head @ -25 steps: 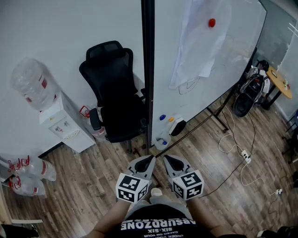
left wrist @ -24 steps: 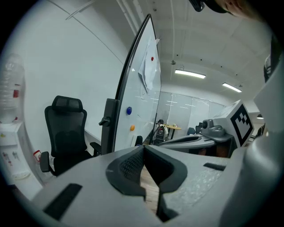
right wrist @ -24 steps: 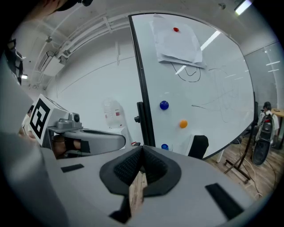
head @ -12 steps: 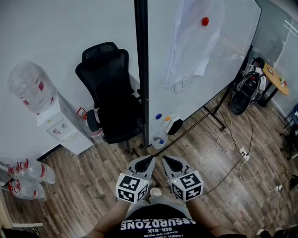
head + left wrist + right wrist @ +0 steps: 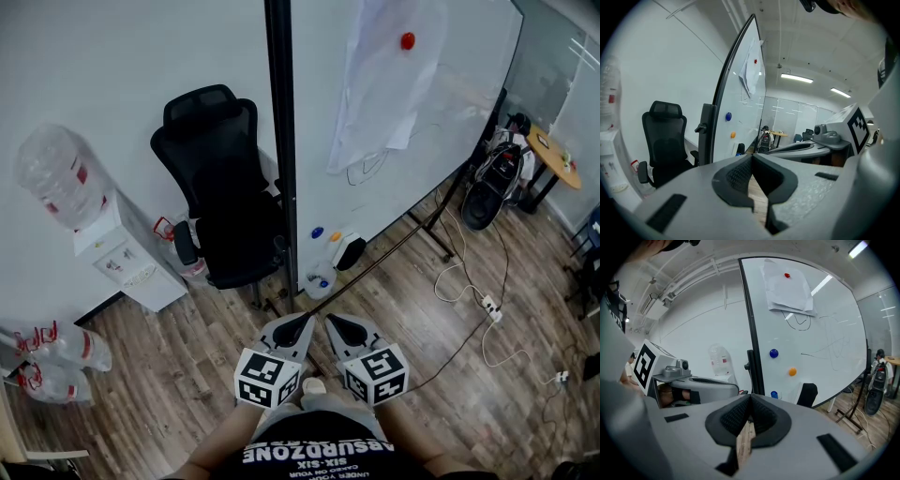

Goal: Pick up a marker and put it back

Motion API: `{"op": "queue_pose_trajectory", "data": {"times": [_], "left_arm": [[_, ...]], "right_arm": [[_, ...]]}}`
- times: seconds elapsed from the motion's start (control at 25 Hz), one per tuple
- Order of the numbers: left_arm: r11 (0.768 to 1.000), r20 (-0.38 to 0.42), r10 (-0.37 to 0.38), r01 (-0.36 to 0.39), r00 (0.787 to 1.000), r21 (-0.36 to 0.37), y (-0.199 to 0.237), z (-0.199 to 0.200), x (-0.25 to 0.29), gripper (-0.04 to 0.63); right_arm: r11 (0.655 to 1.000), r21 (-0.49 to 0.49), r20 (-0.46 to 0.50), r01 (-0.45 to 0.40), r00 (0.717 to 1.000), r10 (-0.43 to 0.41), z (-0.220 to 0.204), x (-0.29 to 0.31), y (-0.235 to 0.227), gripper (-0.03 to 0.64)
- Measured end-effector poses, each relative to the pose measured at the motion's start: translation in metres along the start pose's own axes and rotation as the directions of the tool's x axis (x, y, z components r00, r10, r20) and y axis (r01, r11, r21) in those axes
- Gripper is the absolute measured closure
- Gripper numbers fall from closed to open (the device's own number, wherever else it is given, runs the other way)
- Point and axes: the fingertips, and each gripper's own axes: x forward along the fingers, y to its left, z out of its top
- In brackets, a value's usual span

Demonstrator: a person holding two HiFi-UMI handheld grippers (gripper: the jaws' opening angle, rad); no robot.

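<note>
Both grippers are held close to my body, low in the head view, pointing at a whiteboard on a black stand. The left gripper and the right gripper are shut with nothing between the jaws. In their own views the left gripper and right gripper show pads meeting. On the board's lower part sit a blue magnet, an orange magnet and a black eraser. I cannot pick out a marker clearly. A small blue object shows near the board's bottom edge.
A black office chair stands left of the board's post. A water dispenser and empty water jugs are at the left. Papers hang under a red magnet. Cables and a power strip lie on the wooden floor at the right.
The head view has shifted a little, so the board's post sits further left in the picture. Both grippers stay shut in the same place.
</note>
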Motion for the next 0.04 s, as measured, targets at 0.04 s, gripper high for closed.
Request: {"op": "queue_pose_trajectory", "data": {"times": [0.04], "left_arm": [[1.0, 0.0, -0.001, 0.001, 1.0, 0.001, -0.0008, 0.0002, -0.0003, 0.588]], "right_arm": [[1.0, -0.001, 0.0, 0.0, 1.0, 0.0, 0.0002, -0.0005, 0.0003, 0.62]]}}
